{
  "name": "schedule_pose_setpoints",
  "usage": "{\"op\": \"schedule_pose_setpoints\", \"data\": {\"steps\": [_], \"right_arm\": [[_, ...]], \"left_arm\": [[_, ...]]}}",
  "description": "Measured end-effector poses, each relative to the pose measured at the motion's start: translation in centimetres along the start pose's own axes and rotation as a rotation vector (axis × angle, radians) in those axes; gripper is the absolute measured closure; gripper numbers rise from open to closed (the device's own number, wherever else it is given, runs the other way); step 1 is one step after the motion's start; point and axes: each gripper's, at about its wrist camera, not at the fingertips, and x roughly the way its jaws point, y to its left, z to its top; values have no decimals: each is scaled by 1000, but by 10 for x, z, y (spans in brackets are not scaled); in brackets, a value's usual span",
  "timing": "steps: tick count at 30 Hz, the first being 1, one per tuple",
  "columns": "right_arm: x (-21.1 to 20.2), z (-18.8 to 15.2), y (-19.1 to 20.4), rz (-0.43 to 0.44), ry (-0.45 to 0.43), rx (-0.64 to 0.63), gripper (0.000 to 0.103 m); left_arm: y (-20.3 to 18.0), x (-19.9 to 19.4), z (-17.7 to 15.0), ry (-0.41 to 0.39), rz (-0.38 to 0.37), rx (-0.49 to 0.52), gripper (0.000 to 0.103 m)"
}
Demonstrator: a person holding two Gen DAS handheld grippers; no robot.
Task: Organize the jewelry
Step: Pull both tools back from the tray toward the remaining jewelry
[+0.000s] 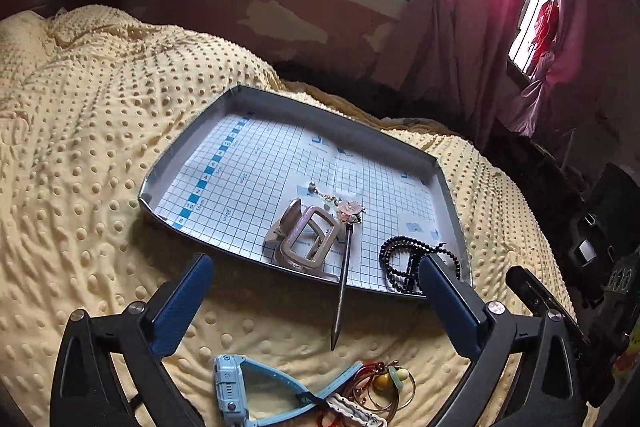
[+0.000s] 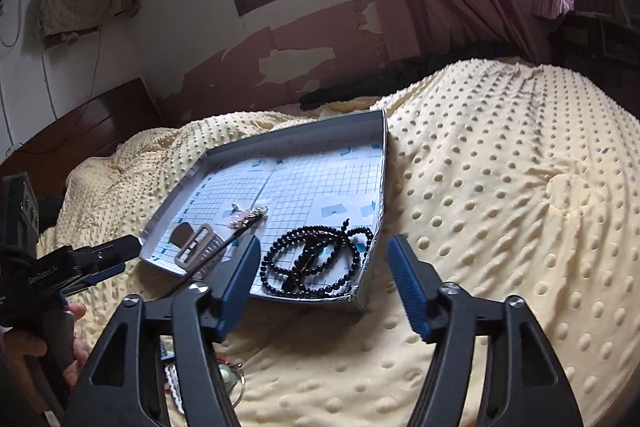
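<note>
A shallow grey tray (image 1: 188,135) (image 2: 384,163) lined with grid paper lies on the bed. In it rest a pearly rectangular hair clip (image 1: 306,239) (image 2: 196,245), a black bead string (image 1: 404,259) (image 2: 316,259) and a flower hairpin (image 1: 343,267) (image 2: 244,221) whose stick pokes out over the near rim. On the blanket in front lie a blue watch (image 1: 240,387) and thin bangles with charms (image 1: 384,387). My left gripper (image 1: 316,303) is open just short of the tray. My right gripper (image 2: 326,279) is open over the tray's near right corner, above the beads.
A dotted cream blanket (image 1: 80,147) (image 2: 500,207) covers the bed. A dark headboard (image 2: 80,131) and a peeling wall stand behind, with pink curtains (image 1: 460,7) at barred windows. In the right wrist view a hand (image 2: 24,351) holds the left gripper's body (image 2: 80,259).
</note>
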Motion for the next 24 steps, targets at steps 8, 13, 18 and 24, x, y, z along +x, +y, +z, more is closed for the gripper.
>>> {"op": "schedule_pose_setpoints", "data": {"steps": [8, 13, 18, 24], "right_arm": [[-55, 11, 34, 87, -123, -82, 1], [-87, -1, 63, 116, -144, -150, 1], [-116, -14, 78, 149, -154, -131, 1], [-148, -39, 89, 153, -152, -109, 1]], "left_arm": [[6, -75, -6, -116, 30, 33, 0], [13, -122, -13, -198, 47, 43, 0], [19, -157, -26, -260, 68, 81, 0], [29, -179, -52, -248, 66, 124, 0]]}}
